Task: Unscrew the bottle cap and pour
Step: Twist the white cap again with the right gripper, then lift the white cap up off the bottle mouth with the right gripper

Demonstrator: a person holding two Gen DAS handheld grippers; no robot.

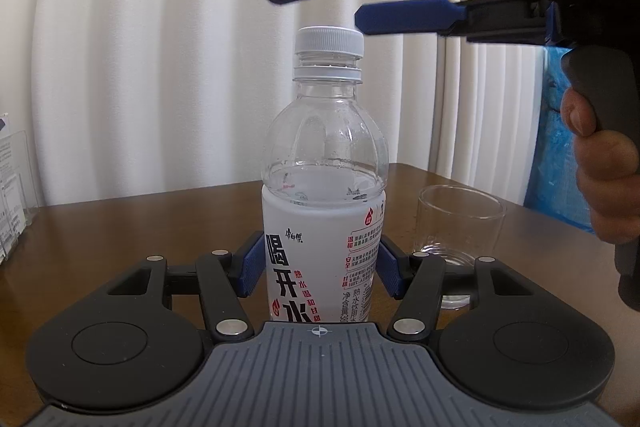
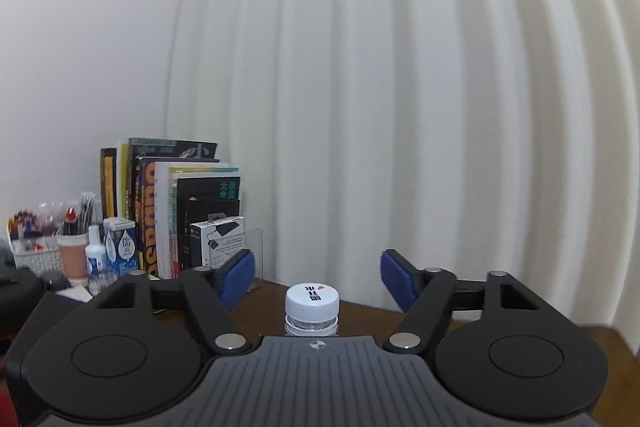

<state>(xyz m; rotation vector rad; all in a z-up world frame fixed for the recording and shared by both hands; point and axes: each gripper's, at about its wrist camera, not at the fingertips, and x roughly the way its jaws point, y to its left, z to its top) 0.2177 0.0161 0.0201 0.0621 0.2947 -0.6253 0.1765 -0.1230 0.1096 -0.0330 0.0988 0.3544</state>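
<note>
A clear water bottle point(image 1: 324, 163) with a white label and a white screw cap point(image 1: 329, 43) stands upright on the brown table point(image 1: 120, 235). My left gripper point(image 1: 318, 267) is shut on the bottle's labelled body, blue pads on both sides. My right gripper point(image 2: 318, 277) is open; in the left wrist view it point(image 1: 316, 5) hovers just above and to the right of the cap. In the right wrist view the cap point(image 2: 312, 301) sits low between the open pads, not touched. An empty clear glass point(image 1: 458, 227) stands right of the bottle.
White curtains hang behind the table. Books point(image 2: 176, 211), a small box point(image 2: 218, 243), a spray bottle point(image 2: 96, 259) and a basket of pens point(image 2: 36, 251) crowd the table's left. A blue plastic-wrapped object point(image 1: 556, 147) stands at the right.
</note>
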